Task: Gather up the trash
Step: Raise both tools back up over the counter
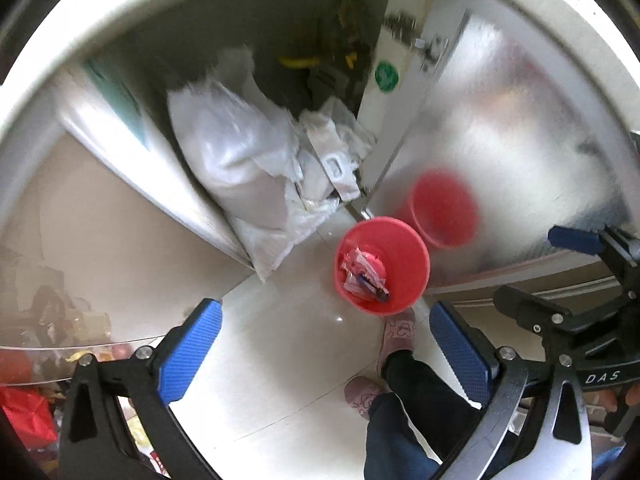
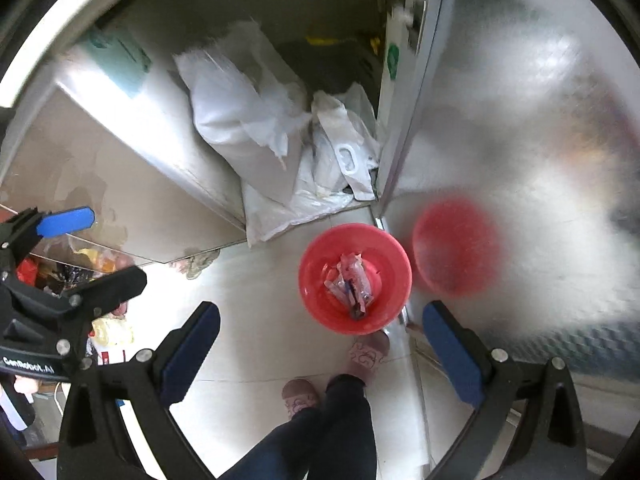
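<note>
A red plastic bin (image 1: 404, 252) stands on the pale tile floor and holds several crumpled wrappers (image 1: 362, 272). It also shows in the right wrist view (image 2: 384, 256), with the wrappers (image 2: 352, 284) inside. My left gripper (image 1: 326, 354) is open and empty, high above the floor, near the bin. My right gripper (image 2: 320, 354) is open and empty too, also above the floor near the bin. The right gripper shows at the right edge of the left wrist view (image 1: 592, 280), and the left gripper at the left edge of the right wrist view (image 2: 92, 248).
White plastic sacks (image 1: 240, 152) pile in the gap behind the bin, also seen in the right wrist view (image 2: 256, 120). A shiny metal door (image 1: 500, 128) on the right mirrors the bin. A metal cabinet (image 2: 132, 184) stands left. The person's slippered feet (image 2: 368, 354) stand near the bin.
</note>
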{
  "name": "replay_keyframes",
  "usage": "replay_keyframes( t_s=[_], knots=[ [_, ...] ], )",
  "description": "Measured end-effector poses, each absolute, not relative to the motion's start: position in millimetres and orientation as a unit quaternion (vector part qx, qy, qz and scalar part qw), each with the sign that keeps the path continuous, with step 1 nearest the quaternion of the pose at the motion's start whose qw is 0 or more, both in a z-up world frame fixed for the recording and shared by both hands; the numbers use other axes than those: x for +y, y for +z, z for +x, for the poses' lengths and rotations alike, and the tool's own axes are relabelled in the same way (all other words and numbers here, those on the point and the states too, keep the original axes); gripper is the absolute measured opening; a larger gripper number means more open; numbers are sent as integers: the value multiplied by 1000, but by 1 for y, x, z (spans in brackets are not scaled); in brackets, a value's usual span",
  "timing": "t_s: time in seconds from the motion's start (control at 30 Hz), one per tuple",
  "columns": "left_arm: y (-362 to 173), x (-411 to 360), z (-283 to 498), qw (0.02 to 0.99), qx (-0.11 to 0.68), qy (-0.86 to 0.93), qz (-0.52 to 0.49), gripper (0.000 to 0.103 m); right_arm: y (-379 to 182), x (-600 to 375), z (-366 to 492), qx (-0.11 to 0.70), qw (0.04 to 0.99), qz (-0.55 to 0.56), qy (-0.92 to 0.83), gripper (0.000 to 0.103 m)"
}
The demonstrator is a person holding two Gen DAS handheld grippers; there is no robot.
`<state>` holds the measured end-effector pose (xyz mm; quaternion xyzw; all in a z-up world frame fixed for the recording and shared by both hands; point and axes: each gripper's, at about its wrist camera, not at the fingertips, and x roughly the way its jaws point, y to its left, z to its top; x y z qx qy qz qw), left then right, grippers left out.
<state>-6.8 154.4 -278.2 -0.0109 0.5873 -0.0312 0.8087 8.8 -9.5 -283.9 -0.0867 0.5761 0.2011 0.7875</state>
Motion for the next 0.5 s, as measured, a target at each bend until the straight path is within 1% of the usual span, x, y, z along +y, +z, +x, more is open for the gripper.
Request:
replay_keyframes(
  t_s=[0.07,0.27,0.5],
  knots=[
    [-245,151,-11,819,573,-31,-7,103,-260,-14,4,574,791,-74,199,101],
    [-159,138,-19,843,538,-29,-2,103,-177,-25,-13,533,819,-69,199,101],
    [-85,109,-14,860,509,-33,7,103,-98,-53,-27,488,850,-66,190,101]
  ],
)
